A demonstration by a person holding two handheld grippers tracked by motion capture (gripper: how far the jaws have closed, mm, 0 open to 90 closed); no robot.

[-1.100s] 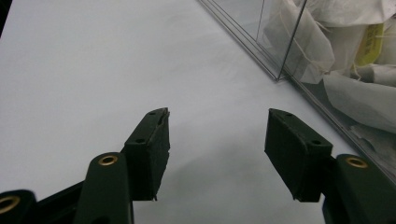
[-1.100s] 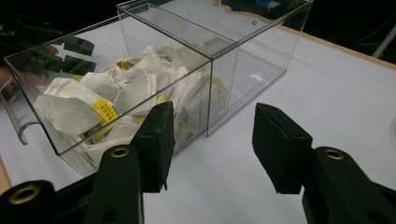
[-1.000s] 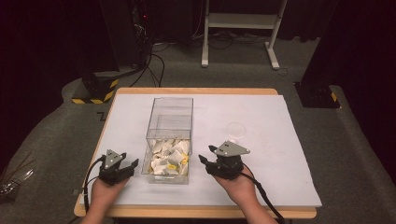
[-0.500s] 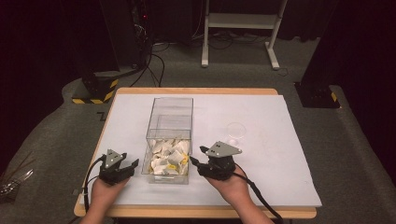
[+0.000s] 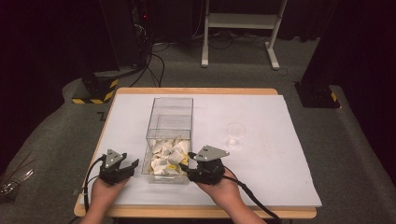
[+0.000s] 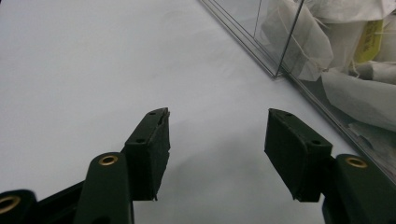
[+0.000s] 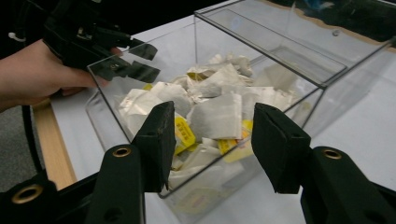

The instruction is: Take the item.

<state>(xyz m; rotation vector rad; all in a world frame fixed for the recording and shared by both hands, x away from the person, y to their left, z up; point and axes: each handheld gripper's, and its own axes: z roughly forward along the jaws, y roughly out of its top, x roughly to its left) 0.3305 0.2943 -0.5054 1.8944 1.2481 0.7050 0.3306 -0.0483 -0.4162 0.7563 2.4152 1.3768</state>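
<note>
Both grippers stand open with nothing between their jaws. Nearest, the left gripper [image 5: 133, 166] rests over bare white paper [image 6: 93, 60], just beside the clear box [image 5: 170, 135]. At the box's near right corner, the right gripper [image 7: 212, 140], whose jaws have just been closing slightly, hovers above the tea bags [image 7: 217, 116] heaped inside. Farther off stands a small glass [image 5: 235, 135].

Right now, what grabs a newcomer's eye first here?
The clear plastic box at mid-table, its near end heaped with white tea bags, some with yellow tags. Flanking that end are two black hand-held tongs: the left tongs rest open on the white table cover, and the right tongs point over the box's rim at the bags, jaws apart with nothing between them. A small clear glass stands alone to the box's right.
</note>
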